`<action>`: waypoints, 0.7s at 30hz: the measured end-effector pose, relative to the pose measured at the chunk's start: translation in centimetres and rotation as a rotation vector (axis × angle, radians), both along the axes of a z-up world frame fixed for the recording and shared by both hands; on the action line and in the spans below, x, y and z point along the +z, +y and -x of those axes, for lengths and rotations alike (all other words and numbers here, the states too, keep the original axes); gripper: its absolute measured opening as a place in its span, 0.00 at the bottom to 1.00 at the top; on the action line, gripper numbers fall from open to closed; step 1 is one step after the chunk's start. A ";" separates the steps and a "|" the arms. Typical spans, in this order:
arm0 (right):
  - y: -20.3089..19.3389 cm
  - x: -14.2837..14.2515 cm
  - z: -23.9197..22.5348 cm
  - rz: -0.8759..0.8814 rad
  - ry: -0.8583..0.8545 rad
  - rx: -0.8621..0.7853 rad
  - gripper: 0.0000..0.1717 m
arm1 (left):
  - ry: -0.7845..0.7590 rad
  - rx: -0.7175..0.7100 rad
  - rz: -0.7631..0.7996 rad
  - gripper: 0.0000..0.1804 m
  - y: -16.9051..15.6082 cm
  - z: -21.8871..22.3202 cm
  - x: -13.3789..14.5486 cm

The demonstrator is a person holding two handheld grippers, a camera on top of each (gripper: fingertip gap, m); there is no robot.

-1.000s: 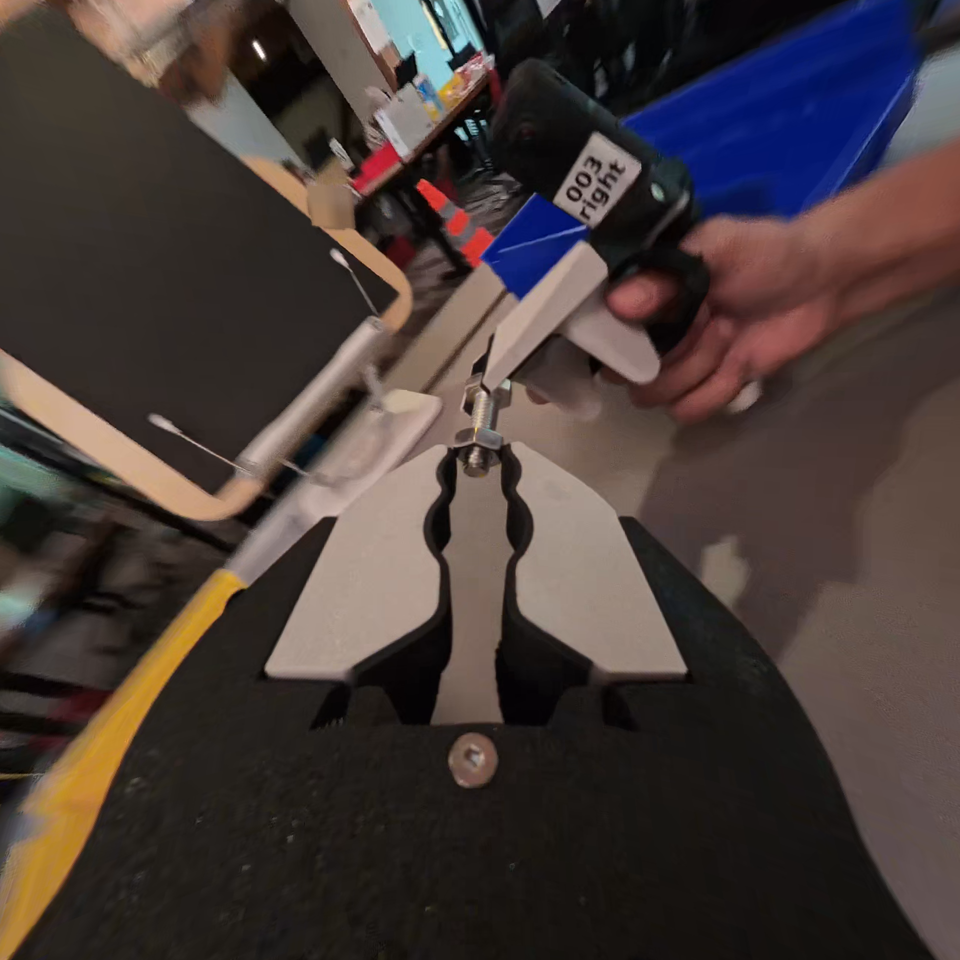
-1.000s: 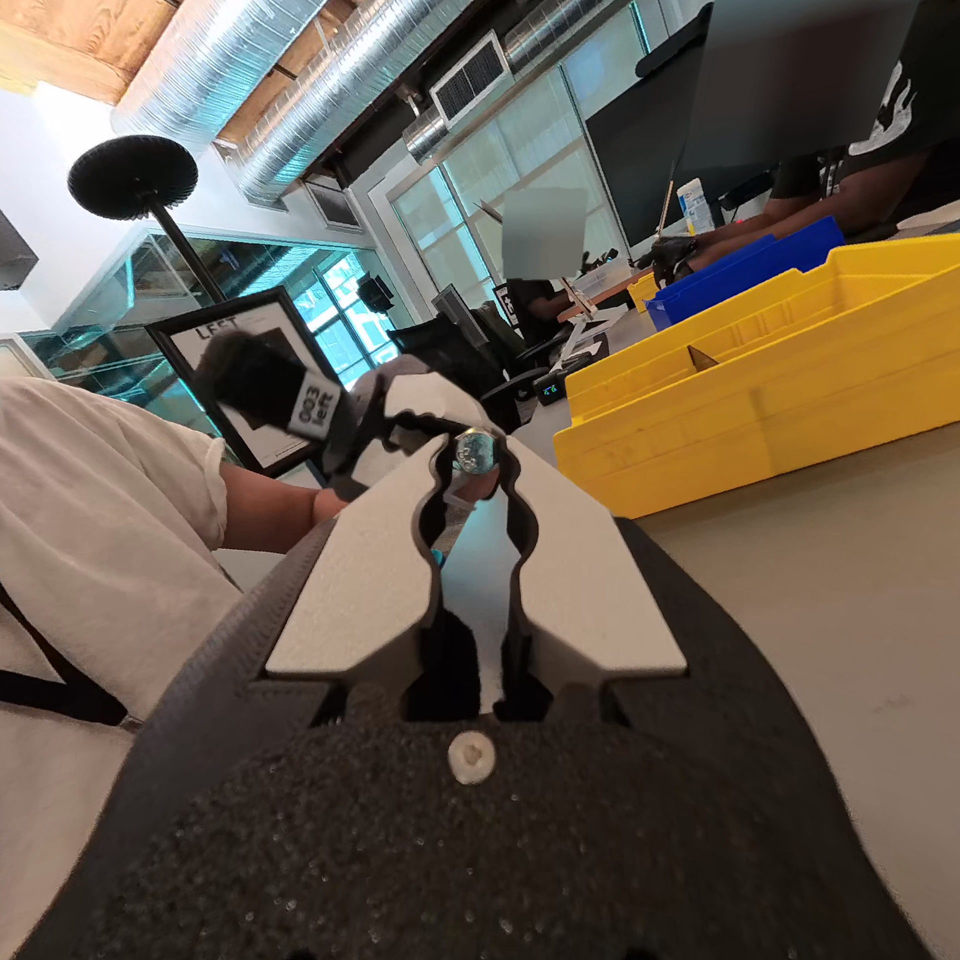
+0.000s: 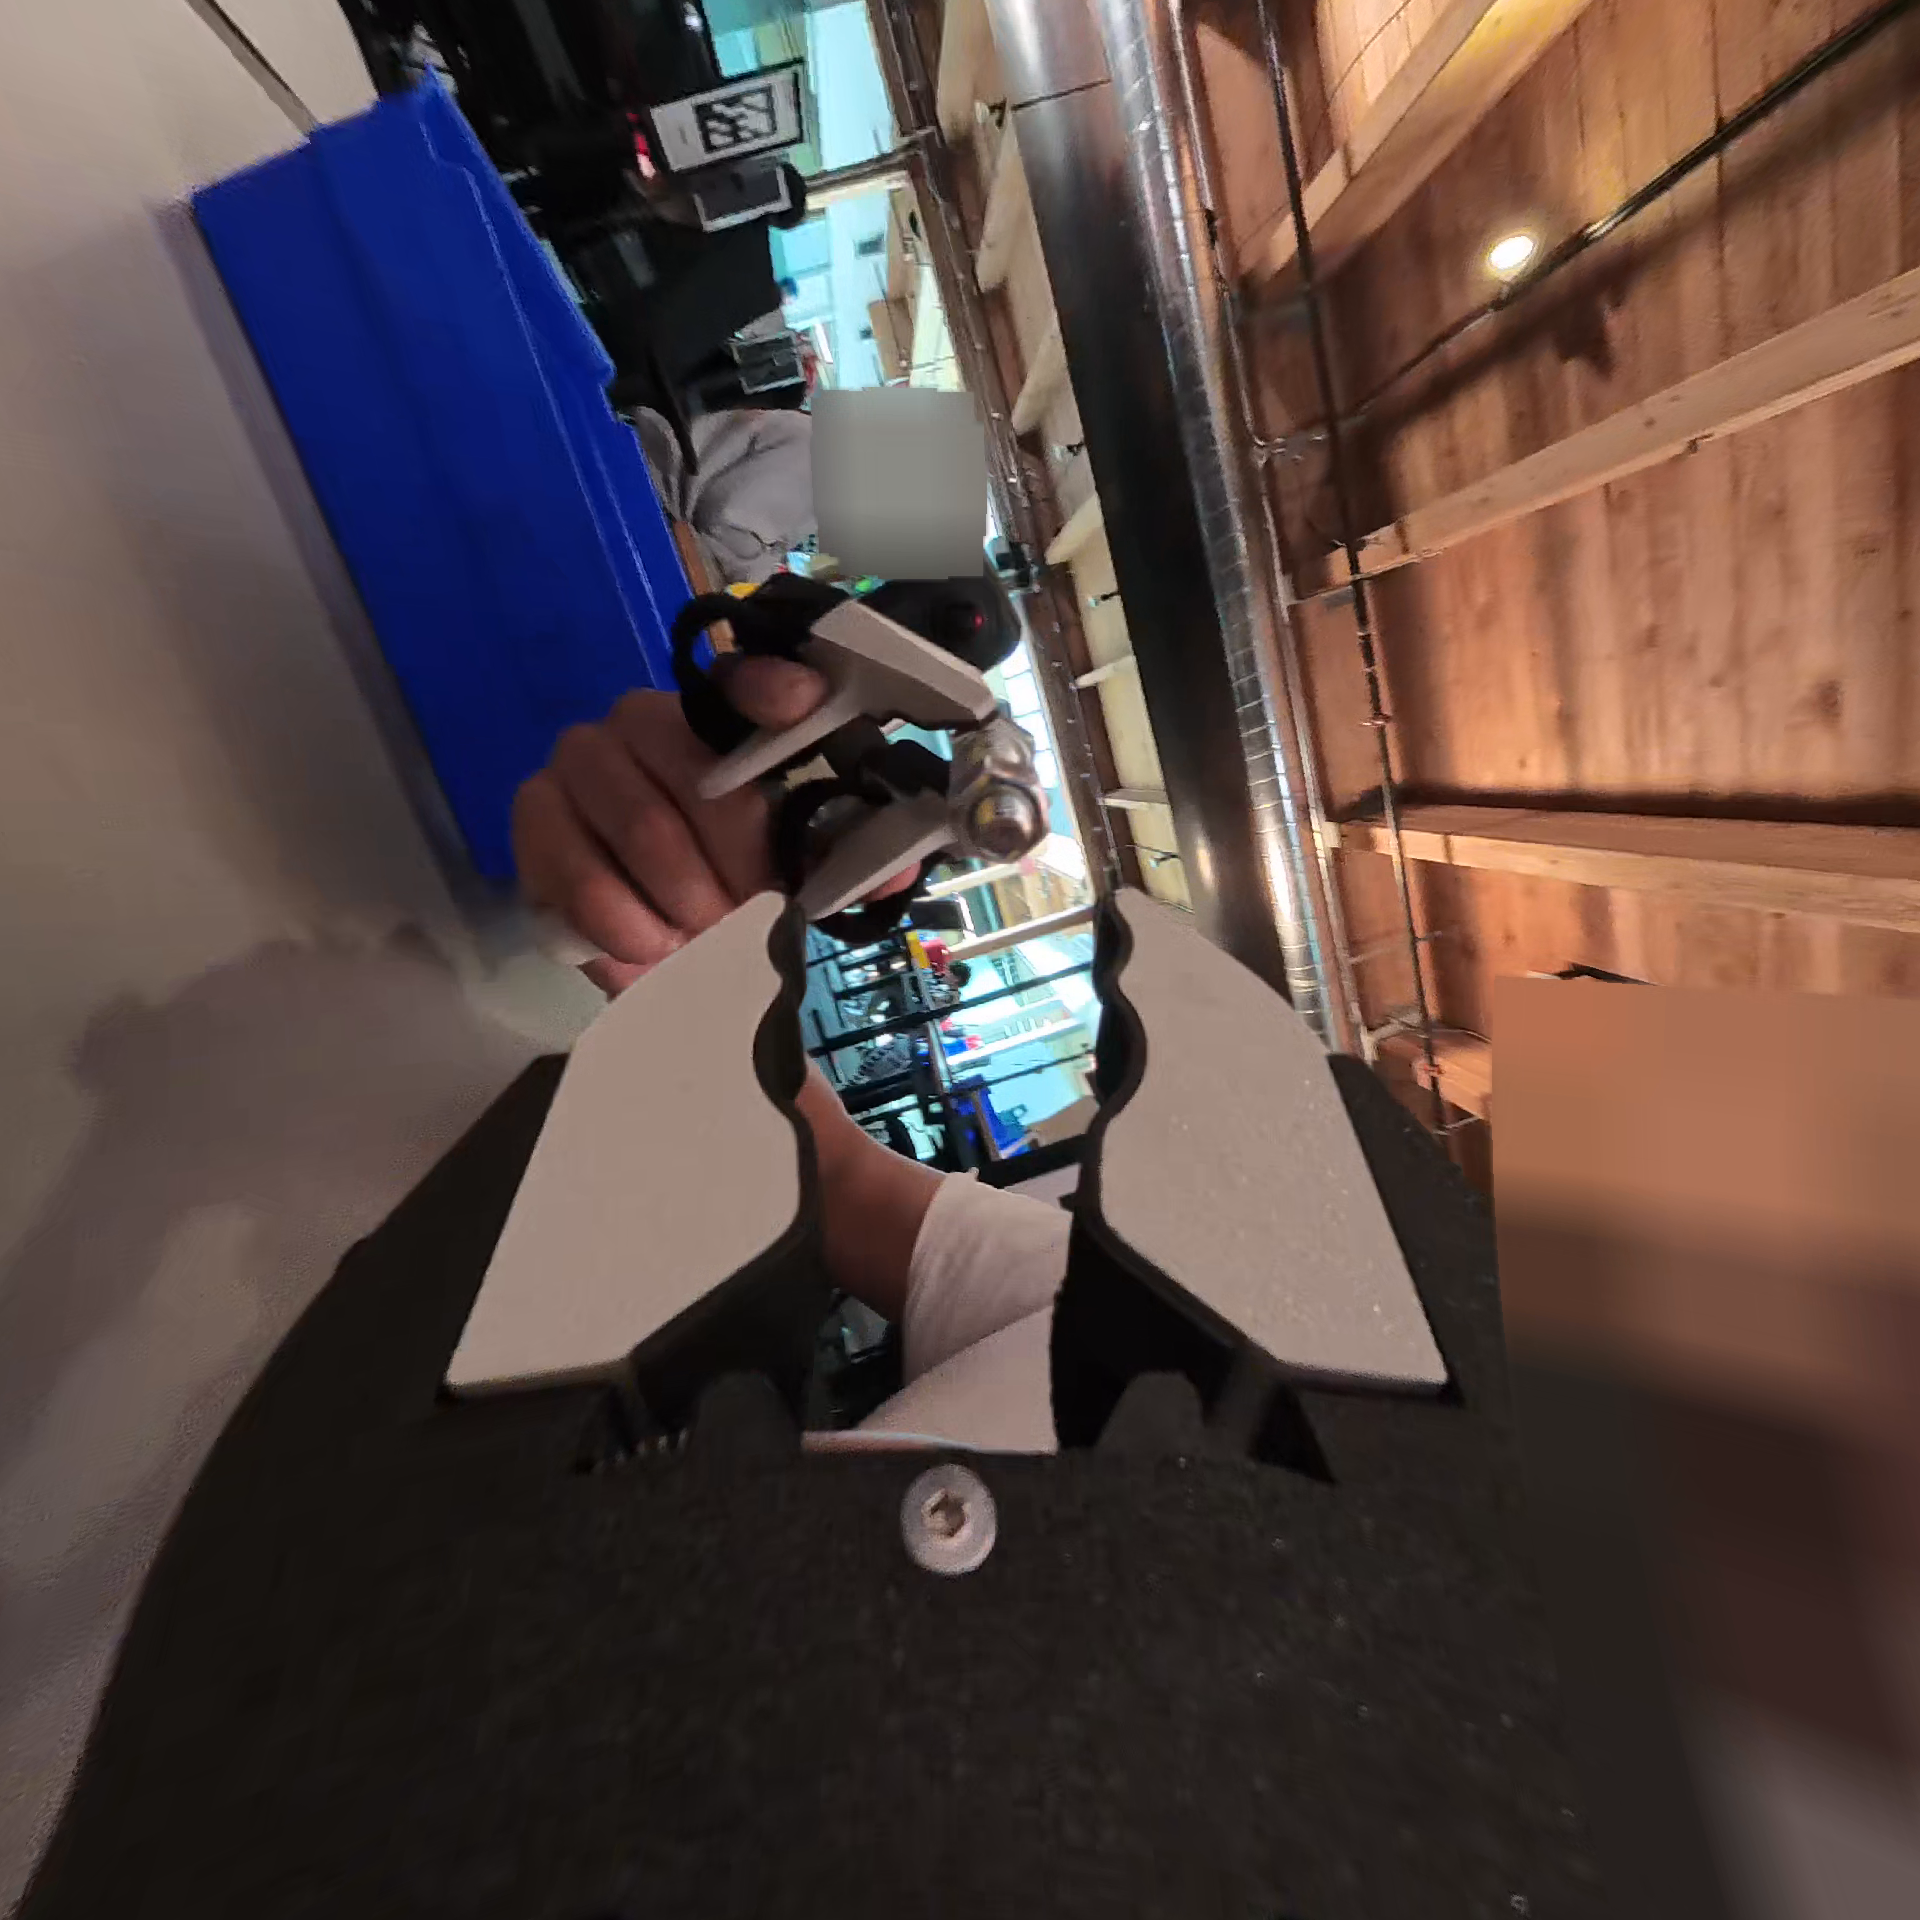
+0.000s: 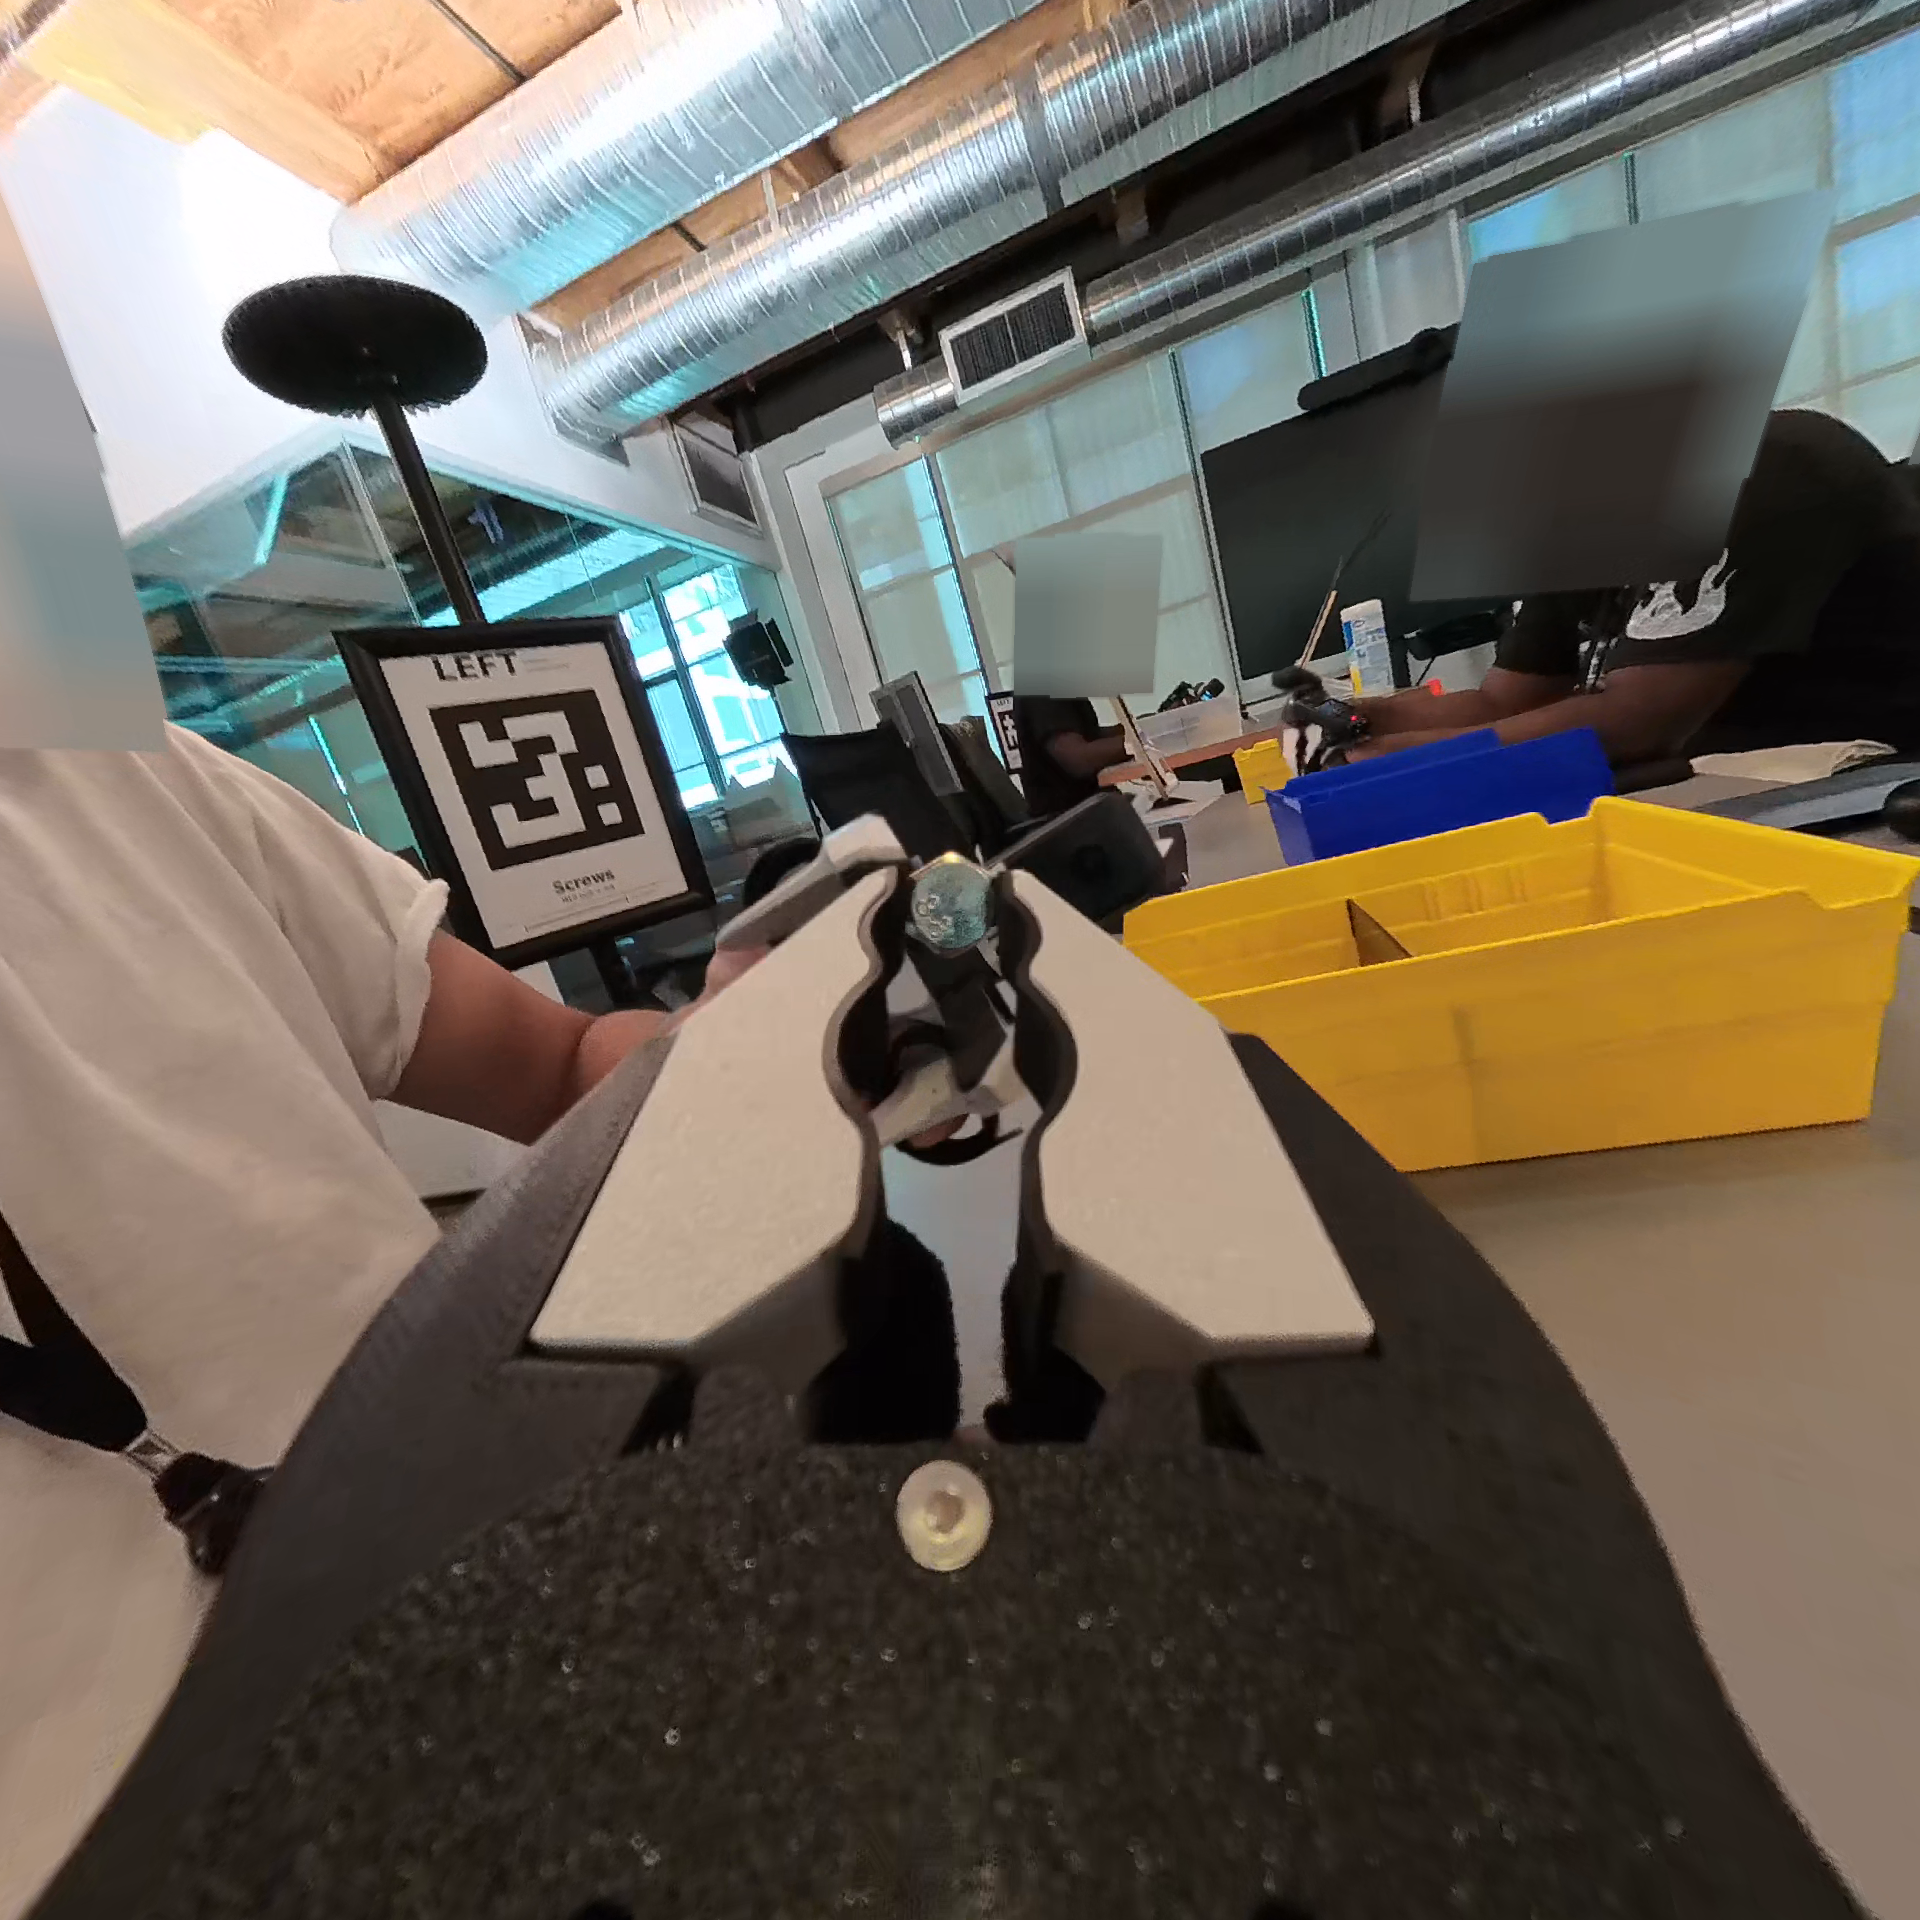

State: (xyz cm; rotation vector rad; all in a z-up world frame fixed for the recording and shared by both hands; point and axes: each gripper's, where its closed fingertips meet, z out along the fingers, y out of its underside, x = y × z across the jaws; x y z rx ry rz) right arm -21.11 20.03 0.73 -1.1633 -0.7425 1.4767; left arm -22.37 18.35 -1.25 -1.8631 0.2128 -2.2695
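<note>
The left tongs (image 3: 940, 925) now stand wide apart with nothing between the pads, where a second ago they were nearly closed at the nut end of a bolt. The left wrist view has also rolled hard over: the grey surface (image 3: 156, 727) and blue bin (image 3: 436, 436) run up its left side, wooden ceiling and a duct to the right.

Just beyond the open tips, the right tongs (image 3: 971, 779), in a hand (image 3: 634, 831), keep hold of the bolt (image 3: 992, 805), its nut-bearing end pointing toward the camera.

In the right wrist view little has changed: the right tongs (image 4: 951, 904) stay closed on the bolt's hex head (image 4: 948, 914), pads pressed to its sides, raised above the surface. The left tongs (image 4: 831, 883) lie right behind it. A yellow bin (image 4: 1558, 997) sits to the right, another blue bin (image 4: 1444, 790) beyond it, a framed marker sign (image 4: 530, 779) at left.
</note>
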 end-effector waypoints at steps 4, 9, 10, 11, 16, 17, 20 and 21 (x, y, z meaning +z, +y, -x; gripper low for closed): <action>-0.8 -0.1 0.6 -0.029 -0.024 0.022 0.10 | -0.007 -0.003 0.008 0.25 -0.1 -0.3 0.2; -0.9 -0.6 1.1 -0.041 -0.058 0.017 0.09 | -0.047 -0.003 0.027 0.10 0.2 0.3 0.6; -0.9 -0.7 1.1 -0.037 -0.055 0.021 0.09 | -0.040 -0.005 0.022 0.10 0.2 0.4 0.6; -0.8 -0.8 1.2 -0.030 -0.055 0.022 0.10 | -0.027 -0.001 0.009 0.10 0.2 0.4 0.5; -0.5 -1.2 1.4 0.004 -0.064 0.027 0.10 | 0.177 0.094 -0.399 0.10 0.5 0.6 0.2; -0.5 -1.2 1.4 0.014 -0.057 0.033 0.10 | 0.240 0.115 -0.540 0.10 0.5 0.6 0.2; -0.2 -1.5 1.4 0.047 -0.052 0.036 0.10 | 0.466 0.184 -0.997 0.10 0.9 0.7 -0.4; -0.1 -1.5 1.4 0.054 -0.045 0.041 0.10 | 0.529 0.203 -1.131 0.10 1.0 0.7 -0.5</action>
